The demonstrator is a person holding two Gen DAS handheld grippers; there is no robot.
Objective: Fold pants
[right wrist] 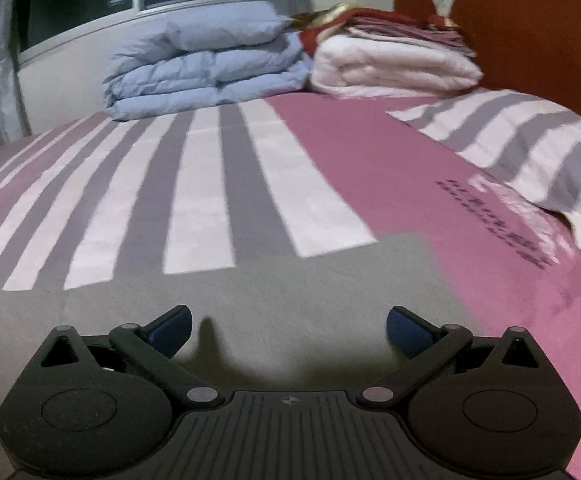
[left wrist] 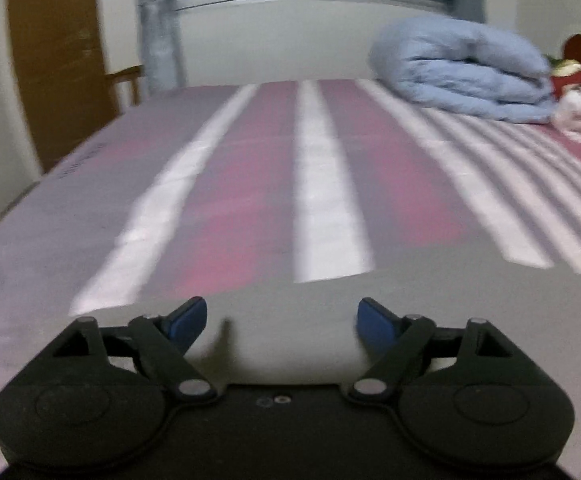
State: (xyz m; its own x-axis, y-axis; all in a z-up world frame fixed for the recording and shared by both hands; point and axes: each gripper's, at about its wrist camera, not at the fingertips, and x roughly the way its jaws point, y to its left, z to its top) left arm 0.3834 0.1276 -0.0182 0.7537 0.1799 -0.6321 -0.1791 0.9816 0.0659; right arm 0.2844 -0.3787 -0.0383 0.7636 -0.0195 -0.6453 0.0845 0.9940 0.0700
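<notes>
No pants show in either view. My left gripper (left wrist: 281, 318) is open and empty, its blue-tipped fingers (left wrist: 188, 318) spread wide just above the bed sheet (left wrist: 250, 184). My right gripper (right wrist: 288, 330) is also open and empty, low over a grey patch of the same striped sheet (right wrist: 290, 292). The sheet has pink, grey and white stripes and lies flat.
A folded light-blue duvet (left wrist: 466, 68) lies at the far side of the bed, also in the right wrist view (right wrist: 206, 64). Beside it are a folded white blanket (right wrist: 394, 68), a red headboard (right wrist: 530, 28) and a striped pillow (right wrist: 530, 148). A wooden door (left wrist: 58, 60) stands left.
</notes>
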